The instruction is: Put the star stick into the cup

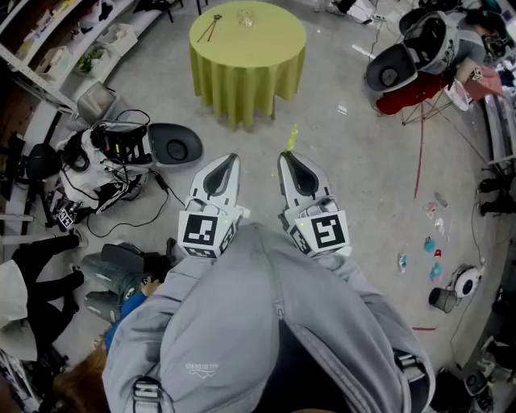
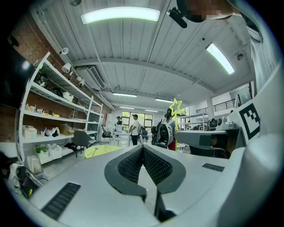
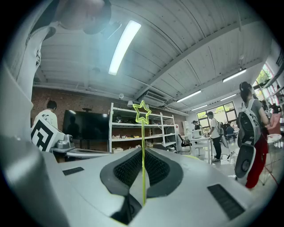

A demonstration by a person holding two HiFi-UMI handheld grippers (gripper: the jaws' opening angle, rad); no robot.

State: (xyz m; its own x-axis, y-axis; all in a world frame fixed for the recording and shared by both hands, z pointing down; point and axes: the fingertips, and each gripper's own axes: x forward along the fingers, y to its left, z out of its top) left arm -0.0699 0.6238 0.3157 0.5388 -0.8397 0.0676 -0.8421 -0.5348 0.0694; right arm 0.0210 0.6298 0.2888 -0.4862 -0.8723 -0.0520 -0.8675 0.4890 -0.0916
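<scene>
Closest in, lower middle of the head view, my right tool (image 1: 288, 157) is pinching the star stick (image 3: 143, 133), which runs straight out past the tips with the star end forward. Left tool (image 1: 233, 159) is pressed together on nothing. The cup (image 1: 246, 16) is well apart, straight up-frame on the round bench (image 1: 242, 77).

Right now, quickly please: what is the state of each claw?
The left claw is closed, holding nothing.
The right claw is closed on the star stick.
</scene>
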